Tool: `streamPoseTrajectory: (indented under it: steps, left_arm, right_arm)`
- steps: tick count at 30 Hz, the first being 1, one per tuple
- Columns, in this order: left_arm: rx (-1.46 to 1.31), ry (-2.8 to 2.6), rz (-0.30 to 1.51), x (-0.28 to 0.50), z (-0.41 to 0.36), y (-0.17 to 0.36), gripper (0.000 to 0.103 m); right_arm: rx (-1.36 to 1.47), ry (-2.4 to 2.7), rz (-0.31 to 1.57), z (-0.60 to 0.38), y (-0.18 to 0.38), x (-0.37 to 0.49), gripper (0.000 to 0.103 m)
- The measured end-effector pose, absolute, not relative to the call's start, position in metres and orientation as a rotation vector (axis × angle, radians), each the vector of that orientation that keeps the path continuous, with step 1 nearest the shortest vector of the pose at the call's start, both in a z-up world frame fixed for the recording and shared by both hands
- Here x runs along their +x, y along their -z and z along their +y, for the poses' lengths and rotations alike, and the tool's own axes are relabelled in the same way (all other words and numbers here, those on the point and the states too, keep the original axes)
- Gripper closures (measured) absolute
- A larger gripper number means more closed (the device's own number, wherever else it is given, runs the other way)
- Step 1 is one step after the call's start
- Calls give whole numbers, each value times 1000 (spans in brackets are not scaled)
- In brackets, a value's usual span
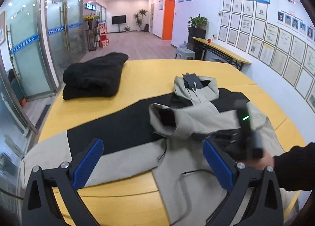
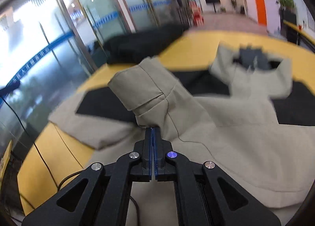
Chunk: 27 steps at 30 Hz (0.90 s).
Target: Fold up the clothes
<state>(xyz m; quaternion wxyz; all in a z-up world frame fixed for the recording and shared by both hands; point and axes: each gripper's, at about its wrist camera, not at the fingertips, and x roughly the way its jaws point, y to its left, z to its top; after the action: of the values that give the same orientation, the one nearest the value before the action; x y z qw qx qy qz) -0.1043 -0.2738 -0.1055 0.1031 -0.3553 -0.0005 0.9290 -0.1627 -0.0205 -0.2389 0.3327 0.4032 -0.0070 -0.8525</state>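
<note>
A beige and black jacket (image 1: 122,131) lies spread on the yellow table (image 1: 157,70); it also shows in the right wrist view (image 2: 246,137). My left gripper (image 1: 153,161) is open and empty, hovering over the jacket's near hem. My right gripper (image 2: 153,129) is shut on the beige sleeve (image 2: 145,94) and holds its cuff lifted over the jacket body. In the left wrist view the sleeve (image 1: 177,119) lies across the chest, with the right gripper (image 1: 244,139) seen from the side behind it.
A folded black garment (image 1: 94,76) sits at the table's far left; it shows blurred in the right wrist view (image 2: 141,44). The jacket's hood (image 1: 195,86) points to the far edge. Glass doors (image 1: 39,48) stand left, a side table (image 1: 220,50) right.
</note>
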Motion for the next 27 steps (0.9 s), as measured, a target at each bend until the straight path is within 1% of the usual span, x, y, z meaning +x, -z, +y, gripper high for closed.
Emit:
streamPoseTrajectory:
  steps: [3, 5, 6, 7, 8, 9, 10, 14, 16, 18, 19, 20, 21, 22, 24, 25, 27]
  left_arm:
    - [-1049, -2690, -35, -111, -279, 119, 0]
    - [-1036, -2650, -46, -121, -274, 129, 0]
    - [-1029, -2631, -48, -125, -269, 135, 0]
    - [-1019, -2602, -53, -131, -262, 137, 0]
    - [-1008, -2575, -54, -136, -253, 139, 0]
    - [-990, -2554, -43, -143, -240, 142, 0]
    - [-969, -2529, -35, -151, -228, 145, 0]
    - [-911, -2410, -68, -189, -186, 163, 0]
    - [-999, -2355, -67, -211, -169, 190, 0]
    - [-1132, -2356, 7, -224, -152, 223, 0]
    - [-1184, -2354, 23, -225, -148, 238, 0]
    - [-1234, -2351, -1, -226, -148, 251, 0]
    - [-1277, -2340, -69, -226, -149, 262, 0]
    - [-1306, -2336, -132, -225, -150, 271, 0]
    - [-1283, -2382, -201, -218, -150, 273, 0]
    - [-1290, -2398, -215, -216, -148, 273, 0]
    - [-1309, -2429, -235, -213, -146, 270, 0]
  right_arm:
    - [1136, 2200, 48, -39, 265, -161, 101]
    - [1177, 2184, 61, -35, 271, -159, 97]
    - [1197, 2175, 67, -33, 274, -157, 93]
    - [1196, 2199, 55, -18, 269, -157, 79]
    - [1191, 2230, 39, 0, 263, -157, 60]
    - [1186, 2261, 22, 17, 257, -157, 53]
    - [1180, 2292, 5, 35, 250, -157, 42]
    - [1155, 2414, -65, 105, 225, -157, 40]
    - [1249, 2527, -68, 162, 230, -178, 40]
    - [1325, 2597, -40, 208, 238, -193, 40]
    - [1343, 2600, -5, 221, 242, -193, 45]
    - [1360, 2601, 30, 234, 246, -194, 57]
    - [1377, 2602, 65, 247, 250, -195, 65]
    - [1394, 2603, 100, 260, 253, -196, 67]
    - [1427, 2604, 172, 286, 261, -197, 67]
    - [1429, 2604, 197, 289, 262, -198, 64]
    - [1465, 2601, 167, 294, 263, -203, 61]
